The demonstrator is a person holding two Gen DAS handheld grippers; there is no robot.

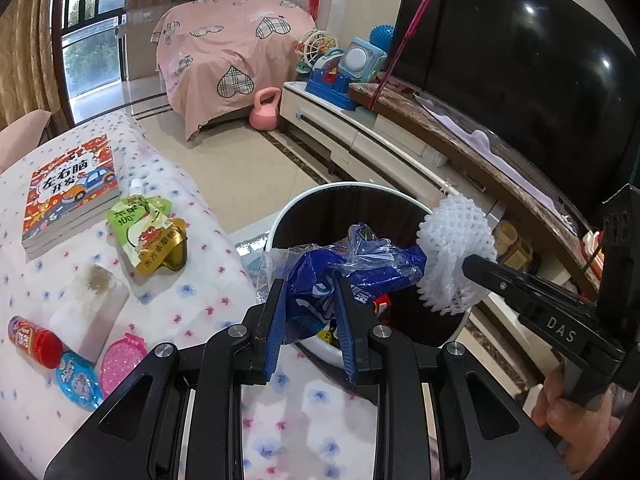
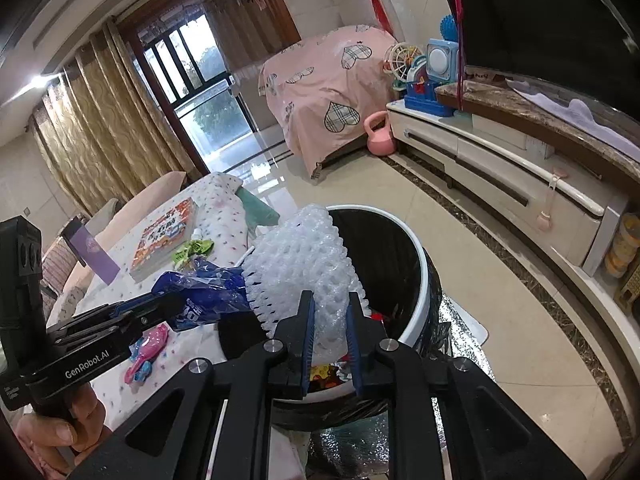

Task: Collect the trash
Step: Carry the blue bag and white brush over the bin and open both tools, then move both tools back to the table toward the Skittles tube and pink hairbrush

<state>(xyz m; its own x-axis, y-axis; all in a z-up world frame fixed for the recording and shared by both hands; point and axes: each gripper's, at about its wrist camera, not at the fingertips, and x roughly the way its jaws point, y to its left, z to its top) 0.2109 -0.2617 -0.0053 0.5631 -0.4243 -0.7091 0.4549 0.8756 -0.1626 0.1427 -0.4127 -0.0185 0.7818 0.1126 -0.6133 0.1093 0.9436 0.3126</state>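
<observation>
My left gripper point(image 1: 310, 292) is shut on a crumpled blue plastic wrapper point(image 1: 356, 264) and holds it over the near rim of a white trash bin point(image 1: 320, 194) with a black liner. My right gripper point(image 2: 329, 308) is shut on a white foam fruit net point(image 2: 300, 256) and holds it above the same bin point(image 2: 416, 248). The net also shows in the left wrist view point(image 1: 452, 248), next to the wrapper. The wrapper also shows in the right wrist view point(image 2: 204, 288). Some trash lies inside the bin.
A table with a flowered cloth point(image 1: 192, 280) holds a book point(image 1: 72, 196), a green drink pouch point(image 1: 148, 232), a red-capped tube point(image 1: 34, 340), a blue packet point(image 1: 78, 380) and a pink item point(image 1: 120, 360). A TV cabinet point(image 1: 360, 136) stands beyond the bin.
</observation>
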